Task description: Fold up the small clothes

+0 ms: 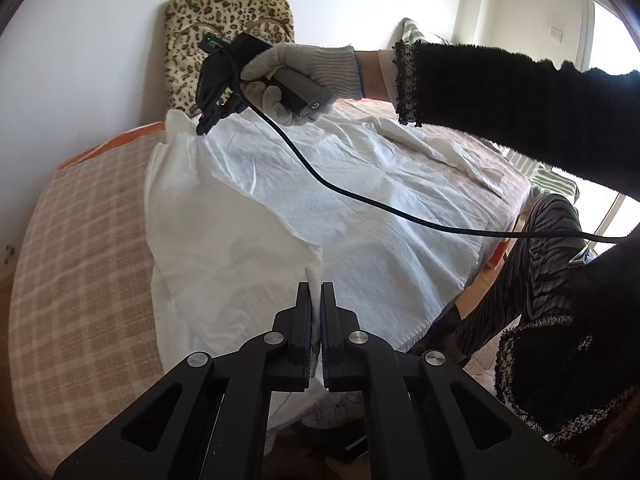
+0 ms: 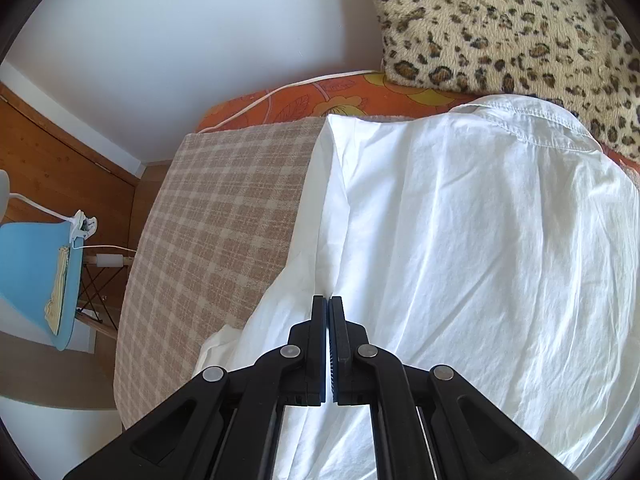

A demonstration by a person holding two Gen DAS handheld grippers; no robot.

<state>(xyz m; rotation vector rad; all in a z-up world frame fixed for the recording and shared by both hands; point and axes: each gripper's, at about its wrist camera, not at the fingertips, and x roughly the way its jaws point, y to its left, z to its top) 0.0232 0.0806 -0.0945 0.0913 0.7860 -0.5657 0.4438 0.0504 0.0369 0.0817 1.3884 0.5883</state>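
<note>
Two black hand-held grippers work a white cotton shirt (image 2: 480, 240) on the checked bed: left gripper (image 1: 316, 292) clenches its hem, right gripper (image 2: 329, 308) pinches its edge. Carry both together, keeping the fold taut.

A plain white cotton shirt (image 2: 480, 240) lay on a beige-and-cream checked woven blanket (image 2: 216, 216). Under that showed an orange floral-printed sheet (image 2: 304, 100) with yellow leaves. The plush cushion (image 2: 500, 20) was cream with brown-and-black leopard spots. A grey knitted glove (image 1: 304, 72) met a fuzzy black sleeve (image 1: 520, 92). The round side table (image 2: 36, 272) was light blue.
</note>
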